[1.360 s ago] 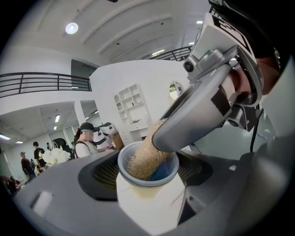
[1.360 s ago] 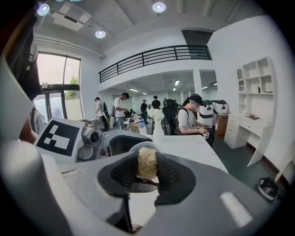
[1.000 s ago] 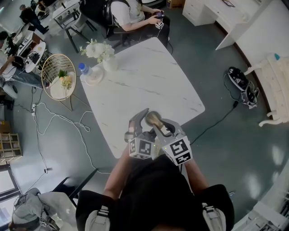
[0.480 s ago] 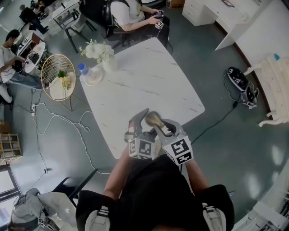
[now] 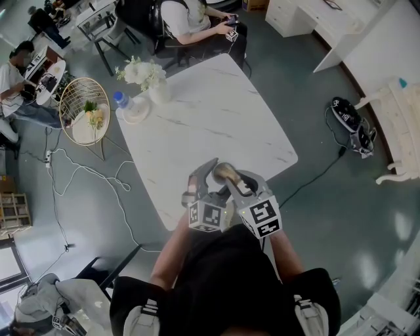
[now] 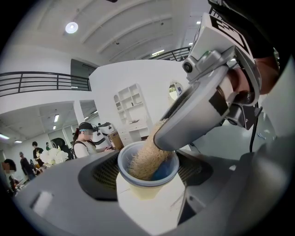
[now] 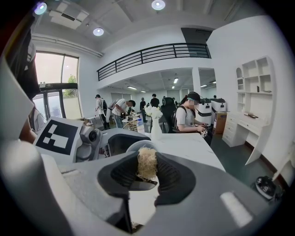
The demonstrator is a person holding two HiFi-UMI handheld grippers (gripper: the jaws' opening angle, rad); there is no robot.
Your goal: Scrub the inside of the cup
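My left gripper (image 6: 146,173) is shut on a cup (image 6: 143,186) that is cream outside, blue inside and has a pale blue rim. The cup's mouth tilts toward this gripper's camera. My right gripper (image 6: 166,136) comes in from the upper right, shut on a tan bristly scrubber (image 6: 147,159) whose end is down inside the cup. In the right gripper view the scrubber (image 7: 147,165) sits between the ribbed pads (image 7: 173,177), with the cup's rim (image 7: 133,146) just behind it. From the head view, both grippers (image 5: 202,176) (image 5: 234,184) meet over the near edge of the white marble table (image 5: 210,125).
At the table's far left corner stand a vase of white flowers (image 5: 147,75) and a water bottle (image 5: 123,102) on a plate. A wire side table (image 5: 85,111) and loose cables (image 5: 85,177) lie left of the table. A person (image 5: 190,20) sits at the far edge.
The right gripper has shifted very slightly with the scrubber still inside the cup. The left gripper and cup stay where they were.
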